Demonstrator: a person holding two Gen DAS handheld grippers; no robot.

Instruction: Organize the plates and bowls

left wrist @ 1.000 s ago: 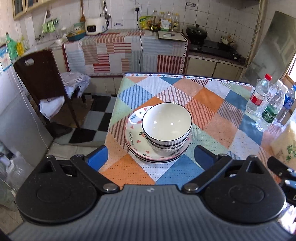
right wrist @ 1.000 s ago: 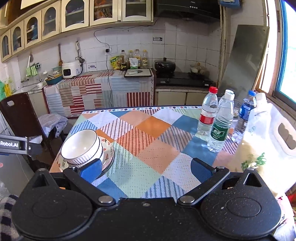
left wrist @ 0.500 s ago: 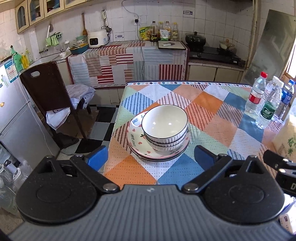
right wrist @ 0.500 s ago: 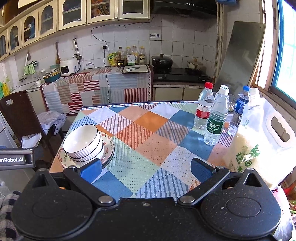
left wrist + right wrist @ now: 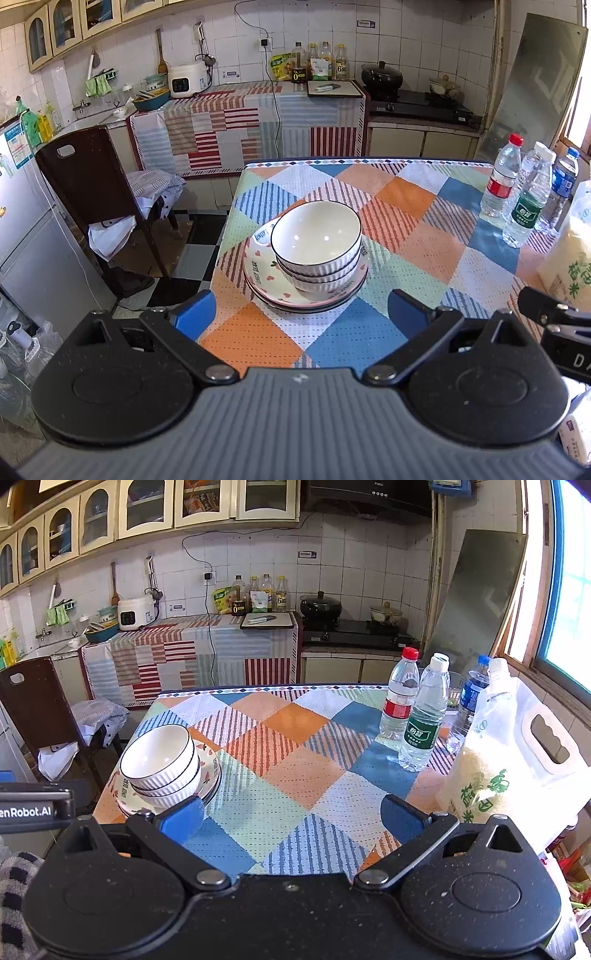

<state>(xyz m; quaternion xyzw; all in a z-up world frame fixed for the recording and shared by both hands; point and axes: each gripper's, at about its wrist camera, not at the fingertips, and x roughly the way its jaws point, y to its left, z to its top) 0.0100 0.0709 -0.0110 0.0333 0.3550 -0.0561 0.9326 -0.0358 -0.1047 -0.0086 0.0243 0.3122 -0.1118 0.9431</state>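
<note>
My left tongs (image 5: 301, 310) hang with their blue pads wide apart and nothing between them, held back over the near edge of the table (image 5: 406, 236), pointed straight at the crockery. My right tongs (image 5: 291, 812) are just as wide apart and just as empty, over the same near edge but further toward the right side. The bowls (image 5: 317, 242) sit nested, three as far as I can count, on the stacked plates (image 5: 266, 275) near the table's left edge, closer to the near-left corner than the far one. In my judgement the sorting is done or nearly so, and the danger now lies in the pile itself: it stands close to that left edge, so a careless nudge from my left pads could slide plates and bowls toward the drop. The bowls are smooth and would probably slip under a one-sided pinch. Along the right edge stand water bottles (image 5: 421, 716) and a rice bag (image 5: 491, 760); a wide swing of my right tongs could topple them.
</note>
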